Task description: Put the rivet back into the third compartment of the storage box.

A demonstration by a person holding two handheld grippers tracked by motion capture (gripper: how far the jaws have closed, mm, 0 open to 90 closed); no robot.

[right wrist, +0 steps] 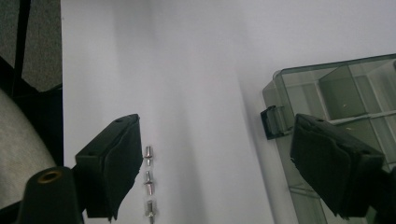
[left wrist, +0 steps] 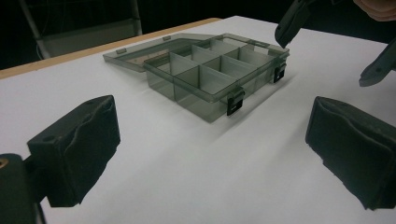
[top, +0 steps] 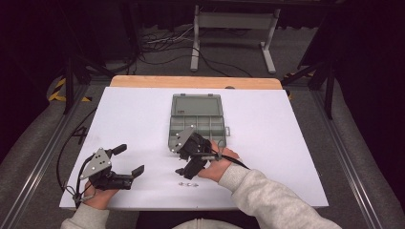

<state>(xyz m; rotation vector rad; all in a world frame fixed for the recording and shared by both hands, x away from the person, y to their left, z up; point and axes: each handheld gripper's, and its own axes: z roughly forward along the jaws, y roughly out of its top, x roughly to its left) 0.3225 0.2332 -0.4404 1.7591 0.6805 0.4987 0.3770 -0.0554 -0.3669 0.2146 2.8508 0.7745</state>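
Observation:
An open grey see-through compartment box [top: 197, 121] lies mid-table, its lid folded back flat. Its compartments [left wrist: 205, 77] look bare. Three small metal pins [right wrist: 148, 179] lie in a row on the white table, just in front of the box [right wrist: 336, 93]; in the high view the pins [top: 187, 183] sit by the front edge. My right gripper [top: 179, 160] hangs open above them at the box's front, its left jaw beside the pins. That gripper [right wrist: 224, 163] holds nothing. My left gripper [top: 129, 160] rests open at the front left, and from it [left wrist: 212, 149] the box lies ahead.
The white tabletop [top: 267, 143] has a wooden strip [top: 196, 82] at its far edge. Beyond it stand a white frame [top: 234, 28] and loose cables on the floor. Black tripod legs [top: 71, 81] flank the table. A cable trails off the left side.

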